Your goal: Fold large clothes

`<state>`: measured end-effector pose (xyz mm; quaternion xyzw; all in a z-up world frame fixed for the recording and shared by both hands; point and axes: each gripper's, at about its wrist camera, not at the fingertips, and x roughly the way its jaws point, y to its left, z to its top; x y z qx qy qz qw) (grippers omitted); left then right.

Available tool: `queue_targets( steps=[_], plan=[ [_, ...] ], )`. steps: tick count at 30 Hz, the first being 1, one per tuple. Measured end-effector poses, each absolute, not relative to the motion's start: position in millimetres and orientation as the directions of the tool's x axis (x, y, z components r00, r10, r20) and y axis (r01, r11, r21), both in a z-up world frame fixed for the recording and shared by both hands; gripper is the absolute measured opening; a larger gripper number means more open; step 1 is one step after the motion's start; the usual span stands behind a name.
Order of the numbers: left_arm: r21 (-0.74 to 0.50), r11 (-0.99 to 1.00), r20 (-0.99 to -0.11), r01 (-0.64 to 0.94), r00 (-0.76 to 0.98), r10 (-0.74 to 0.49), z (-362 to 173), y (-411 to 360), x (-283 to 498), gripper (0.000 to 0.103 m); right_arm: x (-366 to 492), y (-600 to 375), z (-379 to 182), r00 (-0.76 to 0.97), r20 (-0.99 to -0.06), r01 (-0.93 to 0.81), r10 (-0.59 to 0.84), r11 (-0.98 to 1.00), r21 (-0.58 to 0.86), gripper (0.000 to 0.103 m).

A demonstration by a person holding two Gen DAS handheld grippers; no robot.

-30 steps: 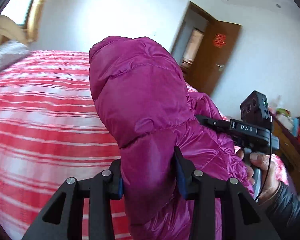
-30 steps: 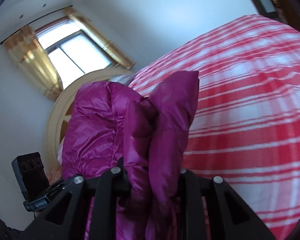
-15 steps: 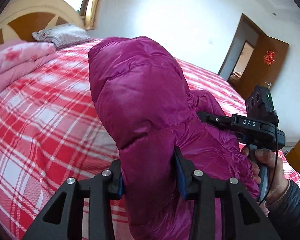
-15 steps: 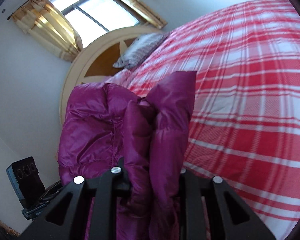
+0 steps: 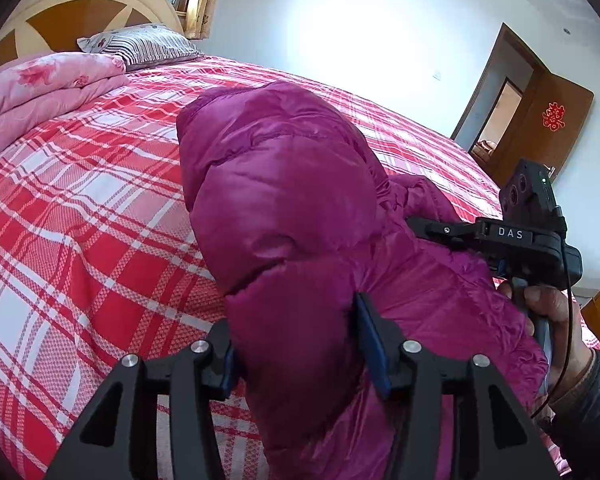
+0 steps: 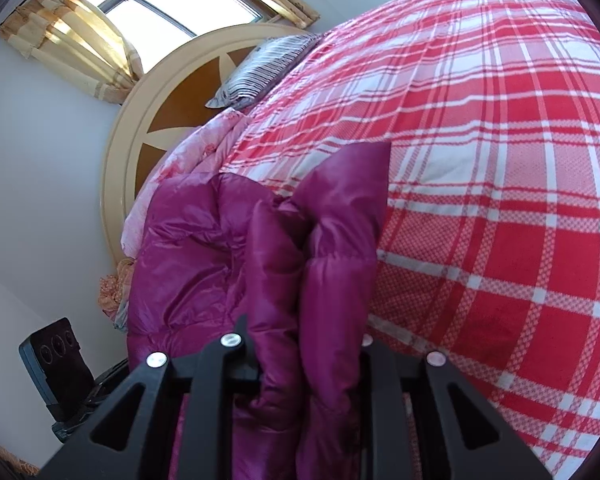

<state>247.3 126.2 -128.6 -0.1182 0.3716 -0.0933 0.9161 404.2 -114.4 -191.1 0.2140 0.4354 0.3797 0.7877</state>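
A puffy magenta jacket hangs bunched over the red and white plaid bed. My left gripper has a thick fold of it between its blue pads; the jaws are opening, and the padding still fills the gap. In the right wrist view, my right gripper is shut on two upright folds of the jacket above the bed. The left wrist view shows the right gripper's fingers reaching into the jacket from the right, with a hand on its handle.
A folded pink quilt and a striped pillow lie at the head of the bed by the round headboard. An open brown door is at the far right. A curtained window is above the headboard.
Both grippers have swung round and sunk toward the bed with the jacket. The left jaws stand a little wider than before. The right grip looks the same.
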Motion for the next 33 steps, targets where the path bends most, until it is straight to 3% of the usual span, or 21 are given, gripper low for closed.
queue_targets(
  steps=[9,22,25,29,33],
  plan=[
    [-0.291,0.955,-0.663,0.064,0.706,-0.249,-139.8,132.1,251.4,0.060,410.9,-105.7,-193.0,0.331,-0.541,-0.394,0.773,0.634,0.665,0.026],
    [-0.266,0.963,-0.665,0.053,0.713,-0.223,-138.8,129.6,247.3,0.061,409.3,-92.6,-190.9,0.347,-0.622,-0.389,0.702,0.712,0.585,0.029],
    [-0.258,0.965,-0.670,0.042,0.712,-0.210,-133.1,129.4,242.9,0.061,409.5,-93.9,-190.4,0.358,-0.634,-0.370,0.685,0.728,0.577,0.039],
    [-0.207,0.978,-0.668,0.013,0.728,-0.152,-113.6,129.6,229.6,0.061,395.5,-100.3,-177.8,0.407,-0.648,-0.379,0.644,0.764,0.522,0.065],
    [-0.115,0.993,-0.583,0.006,0.809,-0.072,-78.7,123.6,201.6,0.064,369.6,-121.0,-149.7,0.512,-0.633,-0.356,0.581,0.814,0.460,0.065]
  ],
)
